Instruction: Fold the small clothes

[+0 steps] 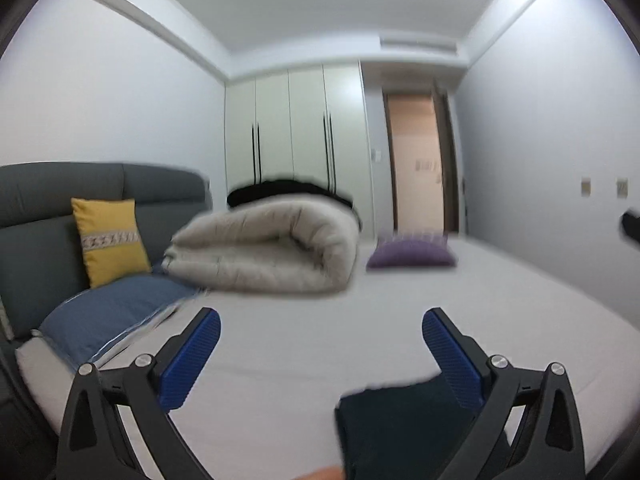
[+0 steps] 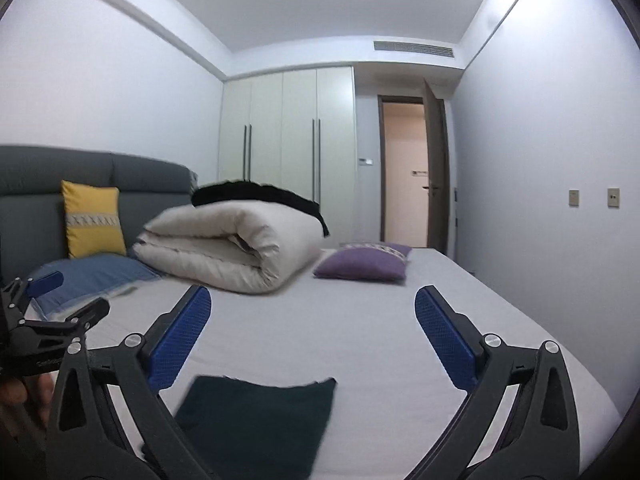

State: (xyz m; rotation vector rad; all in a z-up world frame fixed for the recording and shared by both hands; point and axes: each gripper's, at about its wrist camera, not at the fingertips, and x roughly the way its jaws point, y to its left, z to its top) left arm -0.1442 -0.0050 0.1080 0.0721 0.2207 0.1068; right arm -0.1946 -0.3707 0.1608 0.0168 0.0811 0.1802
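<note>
A dark teal folded garment (image 2: 260, 416) lies flat on the grey bed sheet (image 2: 340, 340), low in the right wrist view. The same garment (image 1: 400, 428) shows at the bottom right of the left wrist view. My left gripper (image 1: 320, 320) stands wide open above the bed, nothing between its blue pads (image 1: 192, 360). My right gripper (image 2: 312, 298) is also wide open and empty, raised over the garment and pointing level across the room. The left gripper (image 2: 52, 304) also shows at the left edge of the right wrist view, held by a hand.
A rolled cream duvet (image 2: 228, 252) with a black cloth (image 2: 260, 196) on top lies mid-bed. A purple cushion (image 2: 360, 266), a blue pillow (image 2: 92, 276) and a yellow cushion (image 2: 94, 220) sit near the grey headboard (image 2: 40, 172). Wardrobe and open door stand behind.
</note>
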